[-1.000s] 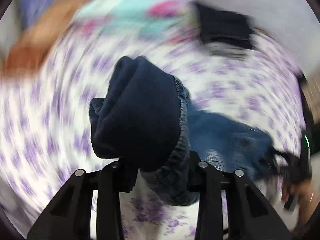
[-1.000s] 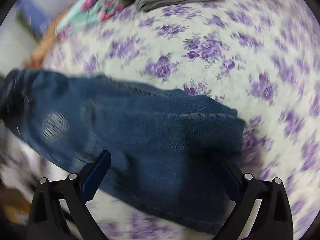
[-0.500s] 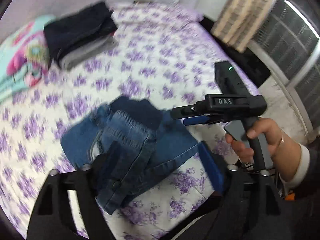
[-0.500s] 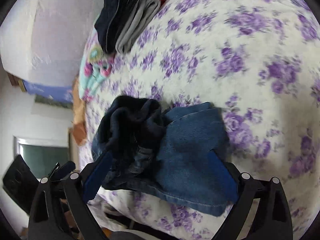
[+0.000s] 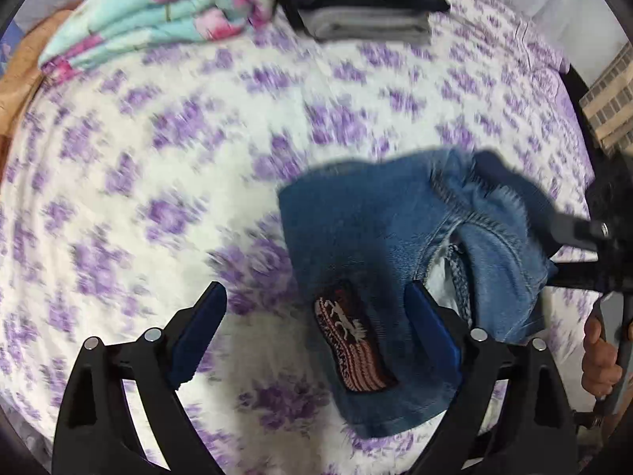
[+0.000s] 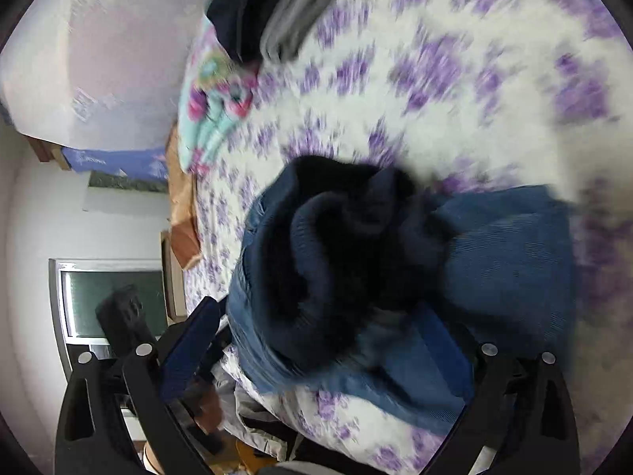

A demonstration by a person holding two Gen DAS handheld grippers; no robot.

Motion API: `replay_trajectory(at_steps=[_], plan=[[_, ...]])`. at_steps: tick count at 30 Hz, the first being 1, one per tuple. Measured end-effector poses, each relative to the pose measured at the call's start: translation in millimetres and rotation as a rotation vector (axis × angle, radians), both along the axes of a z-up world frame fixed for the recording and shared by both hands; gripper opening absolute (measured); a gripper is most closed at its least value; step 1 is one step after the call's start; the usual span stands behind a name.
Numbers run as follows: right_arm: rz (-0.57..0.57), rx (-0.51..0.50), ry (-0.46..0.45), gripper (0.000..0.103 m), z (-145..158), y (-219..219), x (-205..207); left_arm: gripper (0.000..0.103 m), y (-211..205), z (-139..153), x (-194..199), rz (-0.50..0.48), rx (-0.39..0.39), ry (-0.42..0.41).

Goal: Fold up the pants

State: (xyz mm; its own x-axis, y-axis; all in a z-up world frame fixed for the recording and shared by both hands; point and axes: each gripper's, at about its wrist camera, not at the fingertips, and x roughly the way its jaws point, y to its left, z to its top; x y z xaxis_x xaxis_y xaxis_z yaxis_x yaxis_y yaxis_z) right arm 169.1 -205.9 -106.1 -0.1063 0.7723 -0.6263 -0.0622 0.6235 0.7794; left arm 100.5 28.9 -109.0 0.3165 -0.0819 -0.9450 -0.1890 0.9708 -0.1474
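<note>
Both my tongs gape wide, holding nothing; the folded blue denim pants (image 5: 376,245) lie on the purple-flowered bedsheet (image 5: 158,182), nearer my left gripper (image 5: 316,328) (right gripper (image 6: 328,336) hovers alongside).

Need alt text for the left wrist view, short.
Folded blue jeans with a red woven patch lie on a purple-flowered bedsheet, in front of the open left tool. Folded clothes and a floral blanket sit beyond.
</note>
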Motion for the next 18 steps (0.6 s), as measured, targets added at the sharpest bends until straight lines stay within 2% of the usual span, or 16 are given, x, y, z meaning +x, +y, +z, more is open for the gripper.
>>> replay_trajectory(at_steps=[1, 3, 4, 5, 8, 11, 13, 16, 18], plan=[[0.012, -0.039, -0.017, 0.095, -2.8, 9.5, 0.9, 0.09, -3.5, -3.3, 0.4, -0.002, 0.006, -0.006], [0.05, -0.174, -0.09, 0.044, -2.2, 25.5, -1.4, 0.091, -8.5, -7.1, 3.3, -0.023, 0.061, -0.011], [0.065, -0.186, -0.095, 0.042, 2.9, 28.4, -2.0, 0.091, -9.3, -5.8, 2.6, -0.034, 0.07, -0.003], [0.068, -0.171, -0.098, 0.034, 8.5, 27.9, -3.0, 0.091, -6.6, -2.3, 4.0, -0.044, 0.055, 0.008], [0.087, -0.08, -0.166, 0.032, 54.2, 21.7, -16.7, 0.09, 6.8, 25.5, 0.0, -0.028, -0.031, -0.015], [0.081, -0.009, -0.21, 0.032, 90.6, -0.6, -37.0, 0.091, 21.0, 60.5, -11.1, -0.004, -0.116, -0.11], [0.042, -0.003, -0.205, 0.032, 95.3, -25.9, -47.3, 0.094, 16.9, 66.3, -10.9, -0.022, -0.134, -0.119], [-0.056, -0.107, -0.119, 0.037, 50.3, -70.4, -48.9, 0.094, -15.0, 47.3, 2.1, -0.103, -0.189, -0.049], [-0.111, -0.21, -0.024, 0.056, -2.4, -91.7, -44.7, 0.094, -38.9, 25.6, 11.4, -0.168, -0.162, -0.014]])
